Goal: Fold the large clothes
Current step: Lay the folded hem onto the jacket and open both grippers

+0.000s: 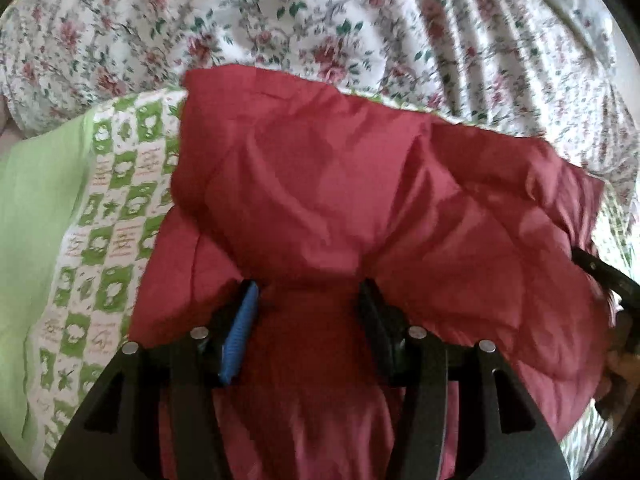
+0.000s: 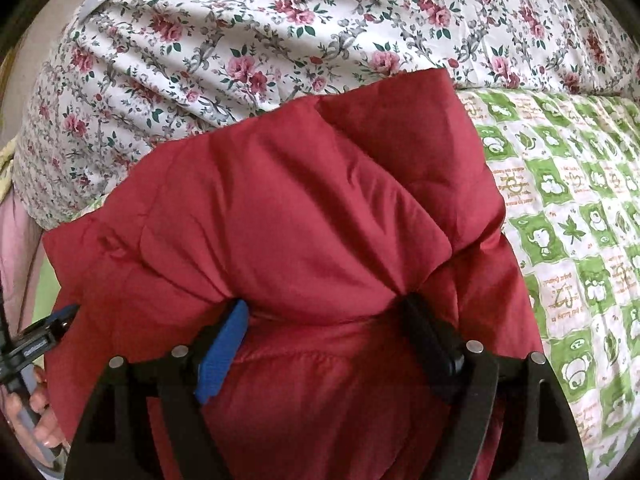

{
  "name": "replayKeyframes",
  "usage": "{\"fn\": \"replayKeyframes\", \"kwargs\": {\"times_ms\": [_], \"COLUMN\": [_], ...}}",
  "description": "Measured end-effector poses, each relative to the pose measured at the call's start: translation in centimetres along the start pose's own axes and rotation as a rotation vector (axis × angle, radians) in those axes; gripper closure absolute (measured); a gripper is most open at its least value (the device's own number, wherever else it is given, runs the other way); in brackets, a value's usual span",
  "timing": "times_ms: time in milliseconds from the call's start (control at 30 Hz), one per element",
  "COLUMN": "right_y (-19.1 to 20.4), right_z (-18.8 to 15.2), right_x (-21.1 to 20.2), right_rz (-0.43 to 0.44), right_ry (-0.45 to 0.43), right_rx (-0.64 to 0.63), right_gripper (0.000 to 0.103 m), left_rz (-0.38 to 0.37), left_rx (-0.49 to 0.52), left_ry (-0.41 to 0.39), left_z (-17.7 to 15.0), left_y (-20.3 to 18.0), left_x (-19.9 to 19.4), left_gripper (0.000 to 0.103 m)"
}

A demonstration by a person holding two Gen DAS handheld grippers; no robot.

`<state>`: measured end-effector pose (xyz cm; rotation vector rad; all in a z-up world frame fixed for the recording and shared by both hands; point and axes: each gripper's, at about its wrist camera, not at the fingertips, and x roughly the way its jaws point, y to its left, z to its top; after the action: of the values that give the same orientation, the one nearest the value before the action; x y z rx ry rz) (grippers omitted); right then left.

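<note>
Gripping the red coat [image 1: 328, 184] in both jaws mid-fold on the bed [image 1: 280, 20], I judge lowering it flat comes next.

I read the red garment [image 1: 340, 184] as padded, quilted cloth with a faint sheen and soft creases. The left gripper [image 1: 308, 300] has matt black plastic arms, bright metal pins, one ribbed blue pad and one black pad. The right gripper [image 2: 324, 312] matches this build. The floral sheet [image 2: 280, 32] is thin matt woven cloth, wrinkled. The green checked blanket [image 2: 568, 208] is matt printed cloth, lightly textured.
</note>
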<state>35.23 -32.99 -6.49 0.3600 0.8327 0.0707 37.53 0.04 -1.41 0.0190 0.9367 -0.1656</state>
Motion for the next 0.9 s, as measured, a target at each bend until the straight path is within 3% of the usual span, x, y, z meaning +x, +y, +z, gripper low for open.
{"fn": "replayKeyframes", "kwargs": {"times_ms": [100, 233, 367, 567, 900], "right_y": [-0.1, -0.2, -0.9, -2.1, -5.1], "right_z": [-0.4, -1.2, -2.2, -3.5, -4.9], "right_x": [-1.8, -4.4, -6.5, -8.8, -10.0], "right_rz": [0.025, 0.034, 0.048, 0.066, 0.044], "right_ry": [-0.022, -0.056, -0.064, -0.057, -0.05], "right_rx": [0.018, 0.009, 0.012, 0.026, 0.077], "right_gripper": [0.021, 0.021, 0.021, 0.021, 0.021], "left_rz": [-0.02, -0.079, -0.065, -0.075, -0.129], "left_rx": [0.007, -0.014, -0.032, -0.113, -0.213], "left_ry": [-0.025, -0.043, -0.059, -0.027, 0.009], "left_z": [-1.2, -2.7, -3.5, -4.4, -5.1], "left_y": [0.6, 2.0, 3.2, 5.9, 8.8], "left_x": [-2.6, -4.8, -6.1, -5.8, -5.3], "left_gripper": [0.052, 0.037, 0.034, 0.025, 0.025]}}
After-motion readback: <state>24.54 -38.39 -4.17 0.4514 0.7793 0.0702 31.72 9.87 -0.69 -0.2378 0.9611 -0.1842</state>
